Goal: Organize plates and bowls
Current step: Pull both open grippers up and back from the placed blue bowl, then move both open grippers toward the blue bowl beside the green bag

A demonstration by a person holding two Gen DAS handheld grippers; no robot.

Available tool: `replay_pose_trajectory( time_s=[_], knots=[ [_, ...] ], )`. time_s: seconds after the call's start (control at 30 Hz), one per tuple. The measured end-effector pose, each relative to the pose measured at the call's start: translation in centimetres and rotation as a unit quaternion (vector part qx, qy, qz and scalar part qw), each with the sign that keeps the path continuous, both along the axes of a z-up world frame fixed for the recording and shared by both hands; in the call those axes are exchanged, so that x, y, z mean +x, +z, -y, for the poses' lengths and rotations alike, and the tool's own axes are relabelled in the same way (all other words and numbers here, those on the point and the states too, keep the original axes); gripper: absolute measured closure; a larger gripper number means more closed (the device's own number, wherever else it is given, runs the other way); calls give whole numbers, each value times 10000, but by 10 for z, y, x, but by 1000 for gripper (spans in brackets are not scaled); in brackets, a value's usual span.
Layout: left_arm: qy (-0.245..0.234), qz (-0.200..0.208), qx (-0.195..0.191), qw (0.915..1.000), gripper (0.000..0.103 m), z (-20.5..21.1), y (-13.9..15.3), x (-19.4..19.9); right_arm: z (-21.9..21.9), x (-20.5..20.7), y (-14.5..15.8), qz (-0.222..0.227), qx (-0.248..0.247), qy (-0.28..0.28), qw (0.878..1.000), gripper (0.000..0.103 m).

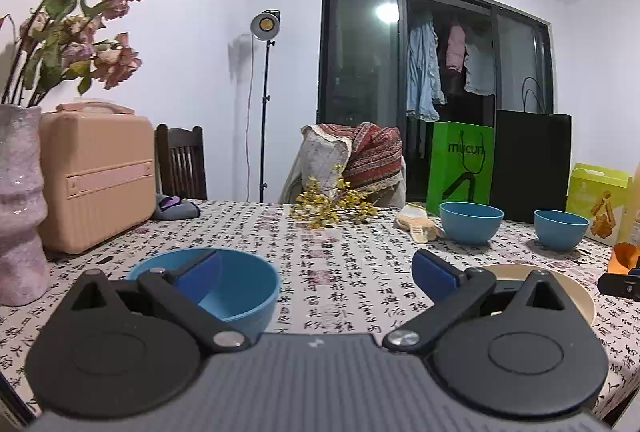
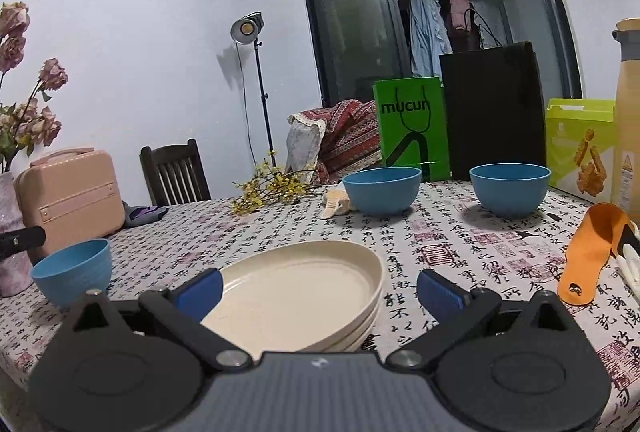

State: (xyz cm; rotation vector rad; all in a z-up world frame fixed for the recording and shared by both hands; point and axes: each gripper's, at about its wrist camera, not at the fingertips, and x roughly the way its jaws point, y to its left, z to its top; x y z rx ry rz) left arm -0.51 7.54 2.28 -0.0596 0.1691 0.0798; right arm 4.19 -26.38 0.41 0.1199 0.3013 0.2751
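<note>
My left gripper (image 1: 316, 272) is open above the table, its left finger over the near blue bowl (image 1: 240, 292). Two more blue bowls (image 1: 471, 222) (image 1: 561, 230) stand at the far right. A cream plate (image 1: 576, 292) shows behind its right finger. My right gripper (image 2: 320, 292) is open with a stack of cream plates (image 2: 296, 292) lying just ahead, partly between its fingers. In the right wrist view two blue bowls (image 2: 382, 190) (image 2: 509, 188) stand farther back and one blue bowl (image 2: 74, 270) is at the left.
A pink case (image 1: 96, 172) and a vase (image 1: 18, 200) with dried flowers stand at the left. Yellow sprigs (image 1: 332, 208) and a comb (image 1: 418, 228) lie mid-table. Green bag (image 2: 412, 128), black bag (image 2: 494, 112), snack box (image 2: 580, 148) and a bottle (image 2: 628, 112) line the back. An orange insole (image 2: 592, 252) lies right.
</note>
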Motion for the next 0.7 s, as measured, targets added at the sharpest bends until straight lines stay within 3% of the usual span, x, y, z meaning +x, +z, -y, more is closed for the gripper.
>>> replay_pose_trajectory(
  time_s=[0.7],
  knots=[
    [-418, -135, 30, 9990, 0, 40, 4, 42, 27, 16, 1, 22, -24, -316, 9995, 0]
  ],
)
